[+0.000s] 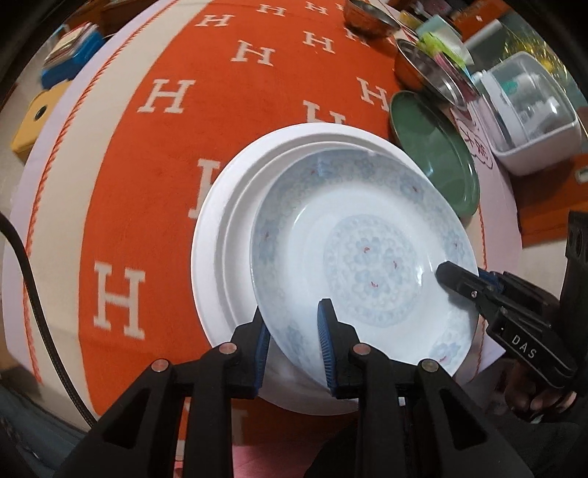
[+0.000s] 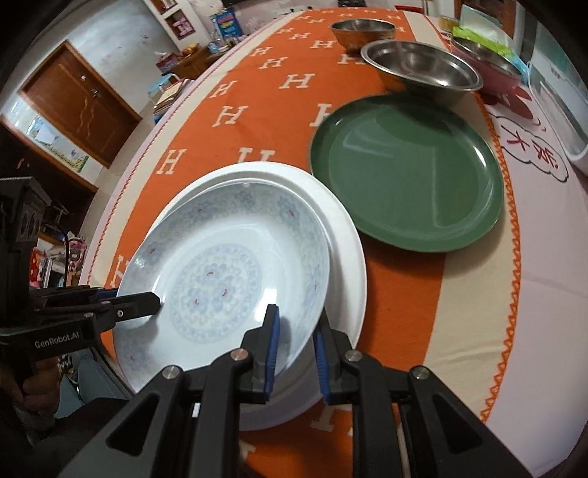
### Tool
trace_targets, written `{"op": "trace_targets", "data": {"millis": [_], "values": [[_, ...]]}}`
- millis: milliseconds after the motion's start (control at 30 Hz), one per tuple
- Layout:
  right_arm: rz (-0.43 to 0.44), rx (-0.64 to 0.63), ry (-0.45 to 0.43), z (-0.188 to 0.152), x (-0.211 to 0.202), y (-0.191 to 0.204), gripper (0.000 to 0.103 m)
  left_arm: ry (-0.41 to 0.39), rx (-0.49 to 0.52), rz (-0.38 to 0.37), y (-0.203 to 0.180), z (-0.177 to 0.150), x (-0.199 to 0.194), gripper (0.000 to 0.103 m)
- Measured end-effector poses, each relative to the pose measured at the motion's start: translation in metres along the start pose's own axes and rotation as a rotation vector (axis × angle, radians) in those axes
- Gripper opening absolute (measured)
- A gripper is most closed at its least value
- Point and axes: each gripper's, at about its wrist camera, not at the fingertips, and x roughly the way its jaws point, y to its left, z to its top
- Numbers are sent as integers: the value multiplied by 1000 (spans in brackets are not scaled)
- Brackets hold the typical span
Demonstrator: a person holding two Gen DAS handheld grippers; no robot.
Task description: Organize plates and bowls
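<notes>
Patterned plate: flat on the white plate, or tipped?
Tipped. The patterned plate overhangs the white plate off-centre, rim pinched by both grippers.

The white plate [image 2: 349, 264] is mostly covered by the patterned plate [image 2: 228, 272] lying in it; only its rim shows, toward the table's far edge and right side. Whether the patterned plate sits flat or is lifted at its near edge cannot be told. One finger of each gripper passes under that plate's rim, hidden. The farthest steel bowl [image 1: 367, 16] is cut by the top edge in the left wrist view. The pink bowl [image 2: 488, 70] at the far right corner is partly behind a steel bowl [image 2: 419, 68]. Contents of the clear lidded box [image 1: 529, 110] are too blurred to identify. The hand [image 2: 40, 382] holding the left gripper is dark, partly cut off.
</notes>
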Motion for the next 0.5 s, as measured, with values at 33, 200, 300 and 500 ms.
{"op": "trace_targets", "data": {"millis": [33, 200, 300, 500], "values": [[-7, 6, 0, 1, 1, 1, 18, 7, 10, -3, 1, 3, 1, 24], [-46, 46, 32, 3, 11, 5, 19, 63, 89, 5, 1, 17, 8, 24], [-73, 68, 52, 3, 16, 8, 20, 105, 132, 3, 1, 23, 14, 26], [-145, 106, 60, -2, 23, 18, 26, 165, 227, -11, -3, 29, 21, 32]]}}
